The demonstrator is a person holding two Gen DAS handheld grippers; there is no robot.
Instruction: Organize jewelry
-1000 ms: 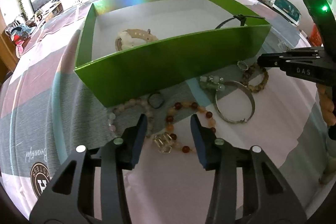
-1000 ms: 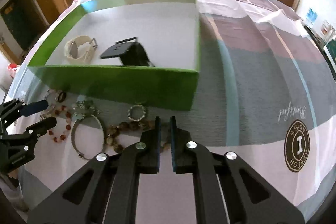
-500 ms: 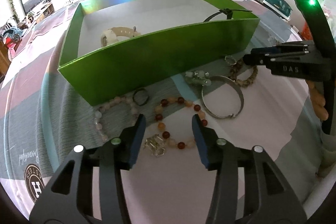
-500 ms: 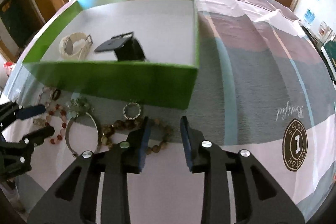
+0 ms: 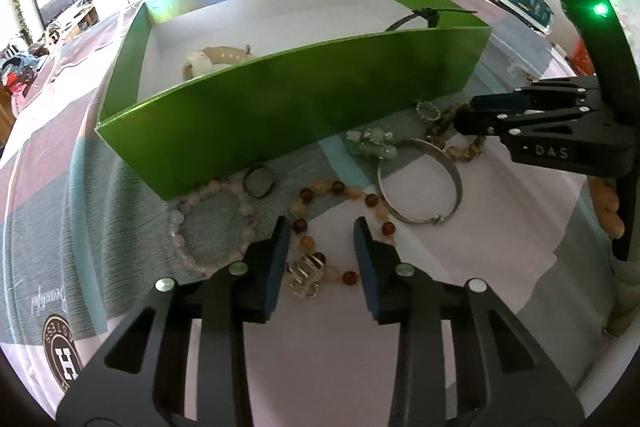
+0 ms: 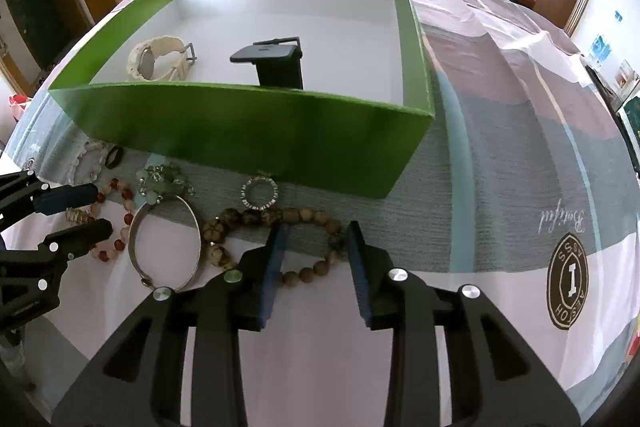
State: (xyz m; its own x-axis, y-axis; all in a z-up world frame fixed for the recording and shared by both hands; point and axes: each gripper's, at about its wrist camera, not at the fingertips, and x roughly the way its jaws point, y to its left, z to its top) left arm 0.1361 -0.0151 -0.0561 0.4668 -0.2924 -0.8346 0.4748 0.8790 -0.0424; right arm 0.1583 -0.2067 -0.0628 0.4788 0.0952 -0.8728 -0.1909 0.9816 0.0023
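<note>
One green box (image 6: 248,135) stands on the cloth (image 6: 500,155), and two things lie in it: a cream watch (image 6: 158,61) toward its 9 o'clock side and a black watch (image 6: 276,61) near its middle. On the cloth before the box's near wall lie seven loose pieces: a pale pink bead bracelet (image 5: 208,223), a dark ring (image 5: 259,180), a red-and-amber bead bracelet (image 5: 340,223) with a clear charm (image 5: 306,273), a green stone cluster (image 5: 370,143), a silver bangle (image 5: 420,183), a sparkly ring (image 6: 260,191) and a brown bead bracelet (image 6: 276,239).

The left gripper (image 5: 320,239) has just been narrowing; its jaws stand partly apart, with a gap clearly showing, and grip nothing. The red-and-amber bracelet lies right under it: its beads run past both fingertips, and the clear charm sits between the pads at about 6 o'clock from the tips. The pink bracelet is at its 9 o'clock, the bangle at 2 o'clock.

The right gripper (image 6: 314,239) has just been opening; its jaws are partly apart and pinch nothing. The brown bracelet loops across the gap, with beads at 12 o'clock between the tips and more at 9 o'clock beside the left finger. The sparkly ring lies at 11 o'clock, just in front of the box wall. The bangle lies at 9 o'clock, between the two grippers.
</note>
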